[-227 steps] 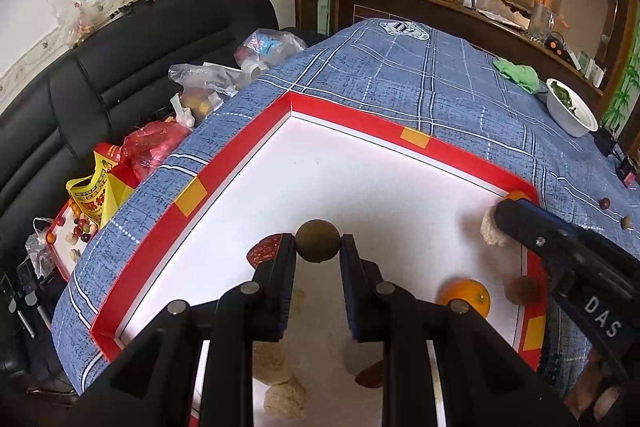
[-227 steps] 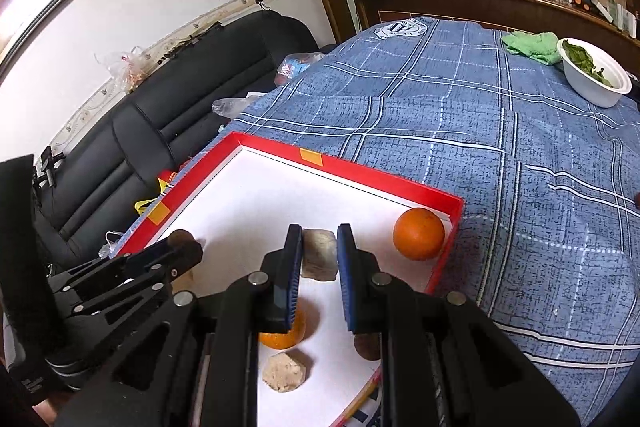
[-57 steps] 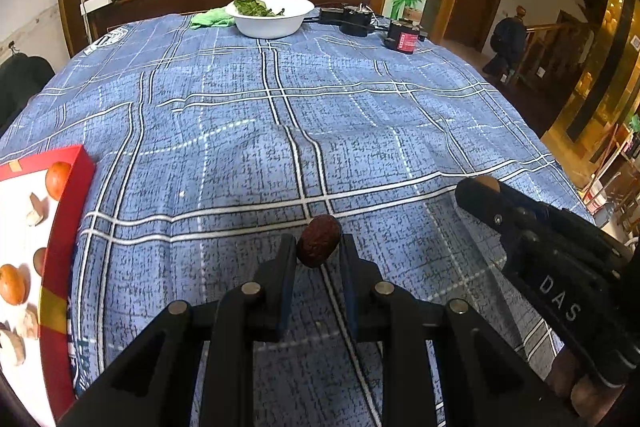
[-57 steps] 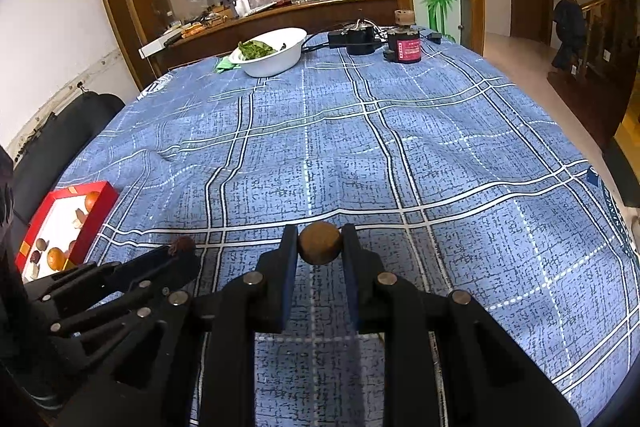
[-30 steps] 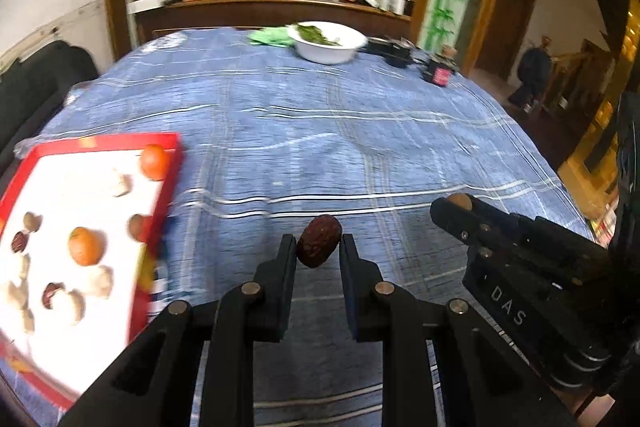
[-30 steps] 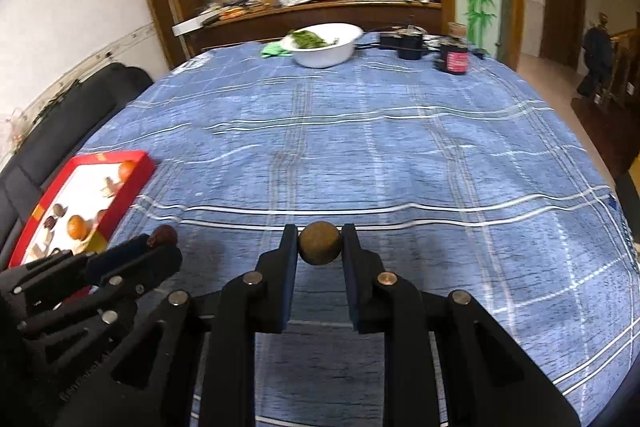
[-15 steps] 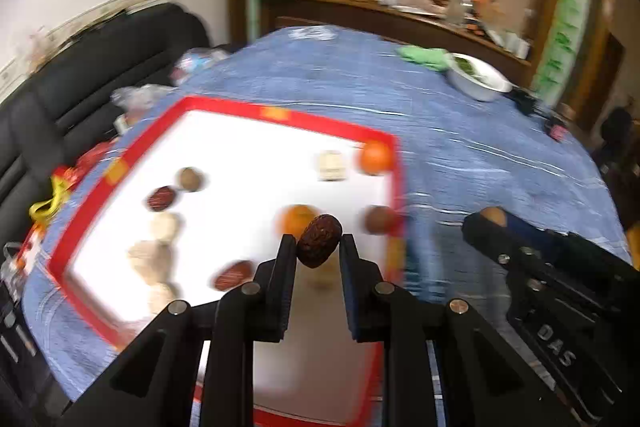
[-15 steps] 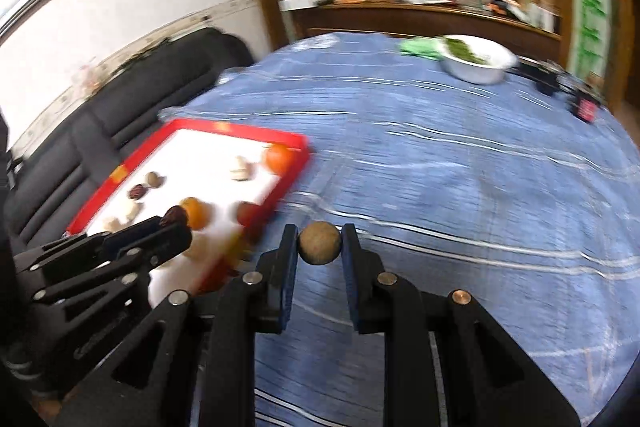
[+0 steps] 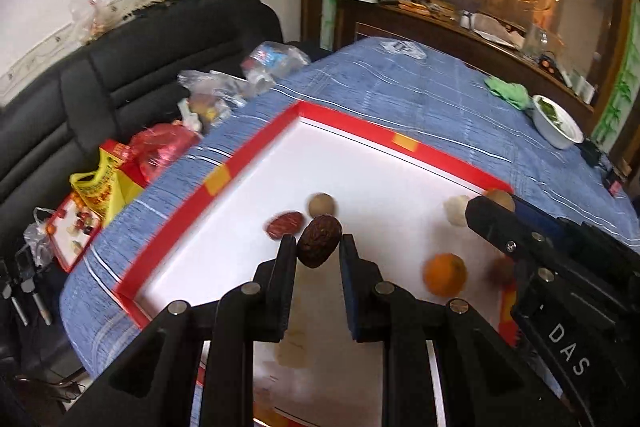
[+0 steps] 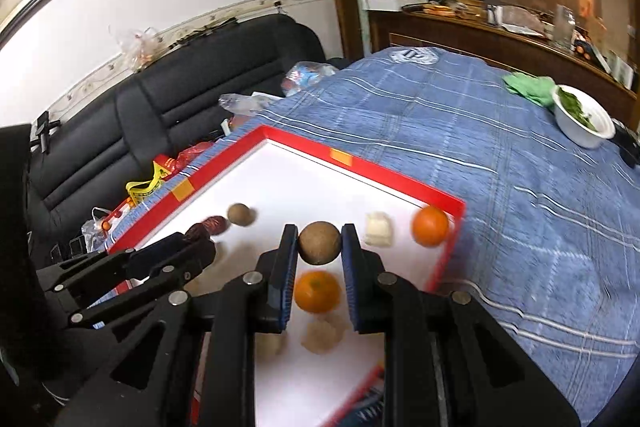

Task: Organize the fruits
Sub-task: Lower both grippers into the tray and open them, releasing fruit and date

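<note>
Left gripper (image 9: 319,247) is closed down on a dark wrinkled date (image 9: 319,241), pinched at the fingertips and held above the white floor of the red-rimmed tray (image 9: 256,147). Right gripper (image 10: 320,245) is likewise clamped on a round brown fruit (image 10: 319,242), held over the same tray's right half.

In the left wrist view, at 11 o'clock from the held date and just beside it, a second red date (image 9: 285,225) lies on the tray, with a small tan round fruit (image 9: 321,205) at 12 o'clock, close to that date. At 3 o'clock sits an orange (image 9: 445,274); the right gripper's body enters from the 3 o'clock edge, partly covering a pale lump (image 9: 457,210) near the tray's far right corner.

In the right wrist view, a second orange (image 10: 430,226) lies in the tray's far right corner at 3 o'clock from the held fruit, with a pale block (image 10: 378,229) between them. Directly at 6 o'clock, seen between the fingers, sits another orange (image 10: 317,291), and below it a pale crumbly piece (image 10: 322,337). The left gripper's tip shows at 9 o'clock.

Beyond the tray, the blue plaid tablecloth (image 10: 500,147) carries a white bowl of greens (image 10: 584,125) and a green cloth (image 10: 528,87) at 2 o'clock. A black sofa (image 9: 120,67) with plastic bags (image 9: 216,95) stands at 10 o'clock.
</note>
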Motion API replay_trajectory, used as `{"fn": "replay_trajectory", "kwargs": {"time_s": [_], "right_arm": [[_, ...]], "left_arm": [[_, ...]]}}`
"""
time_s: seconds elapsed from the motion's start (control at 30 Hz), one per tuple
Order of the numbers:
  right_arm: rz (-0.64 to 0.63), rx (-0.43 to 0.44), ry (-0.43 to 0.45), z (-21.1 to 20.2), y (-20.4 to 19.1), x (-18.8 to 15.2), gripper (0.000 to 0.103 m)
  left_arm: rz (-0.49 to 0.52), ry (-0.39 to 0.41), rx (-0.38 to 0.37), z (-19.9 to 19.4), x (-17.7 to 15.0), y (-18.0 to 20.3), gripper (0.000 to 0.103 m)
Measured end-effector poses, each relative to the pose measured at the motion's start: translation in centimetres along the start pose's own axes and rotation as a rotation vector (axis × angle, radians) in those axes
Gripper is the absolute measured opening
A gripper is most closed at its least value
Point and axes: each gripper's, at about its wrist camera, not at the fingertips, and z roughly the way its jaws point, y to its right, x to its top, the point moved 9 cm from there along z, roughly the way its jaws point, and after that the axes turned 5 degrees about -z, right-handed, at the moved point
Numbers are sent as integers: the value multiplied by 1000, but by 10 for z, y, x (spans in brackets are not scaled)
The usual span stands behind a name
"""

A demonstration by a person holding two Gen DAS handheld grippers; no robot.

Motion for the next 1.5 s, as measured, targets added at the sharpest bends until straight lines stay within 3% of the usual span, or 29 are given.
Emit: {"fn": "replay_trajectory", "kwargs": {"time_s": [0.5, 1.13, 1.2, 1.27, 1.3, 1.33, 1.37, 1.5], "right_arm": [[-31, 17, -85, 49, -17, 3, 24], [-21, 10, -130, 68, -16, 4, 24], [-20, 11, -137, 69, -16, 3, 24], [-20, 1, -131, 68, -15, 4, 24], [-14, -4, -131, 68, -14, 4, 25], [-9, -7, -134, 68, -13, 4, 33], [-5, -8, -137, 68, -12, 3, 45], [1, -25, -135, 62, -7, 2, 58]], "left_arm": [[-48, -30, 82, 24, 7, -36, 20], [-55, -46, 136, 36, 11, -45, 21], [-58, -52, 153, 38, 11, -47, 28], [-62, -55, 147, 38, 11, -47, 51], [-59, -43, 152, 36, 12, -47, 57], [-50, -34, 162, 34, 12, -47, 64], [-45, -30, 173, 33, 12, -47, 66], [-63, -36, 164, 27, 11, -48, 68]]}}
